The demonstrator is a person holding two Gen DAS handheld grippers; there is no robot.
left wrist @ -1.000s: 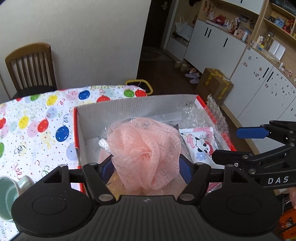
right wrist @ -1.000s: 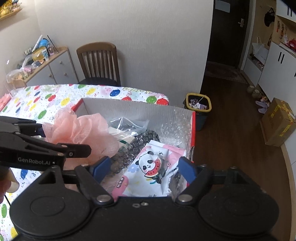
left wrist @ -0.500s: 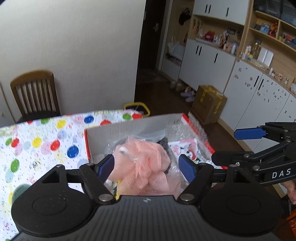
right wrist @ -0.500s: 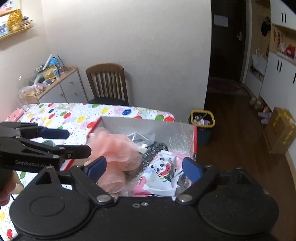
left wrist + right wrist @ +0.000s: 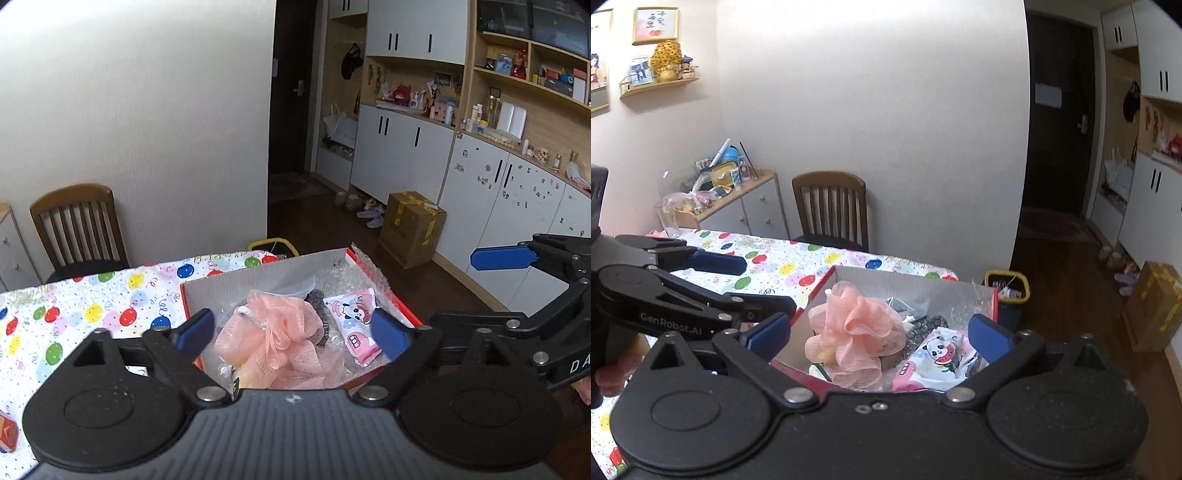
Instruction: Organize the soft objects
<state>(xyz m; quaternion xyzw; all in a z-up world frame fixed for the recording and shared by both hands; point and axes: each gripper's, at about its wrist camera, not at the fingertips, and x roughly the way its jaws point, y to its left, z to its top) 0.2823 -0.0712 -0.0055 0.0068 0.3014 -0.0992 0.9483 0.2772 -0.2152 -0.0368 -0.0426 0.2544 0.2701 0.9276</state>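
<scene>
A pink mesh bath pouf lies in an open cardboard box with red edges on the balloon-print tablecloth; it also shows in the right wrist view. Beside it lie a panda-print pouch and bubble wrap. My left gripper is open and empty, held well above the box. My right gripper is open and empty, also above the box. Each gripper shows at the edge of the other's view.
A wooden chair stands at the table's far side by the wall. A yellow-rimmed bin sits on the floor beyond the box. A cardboard carton and white cabinets are on the right. The tablecloth spreads left.
The left gripper let go of the pink pouf, which now rests in the box. Both grippers have risen and pulled back from the box.
</scene>
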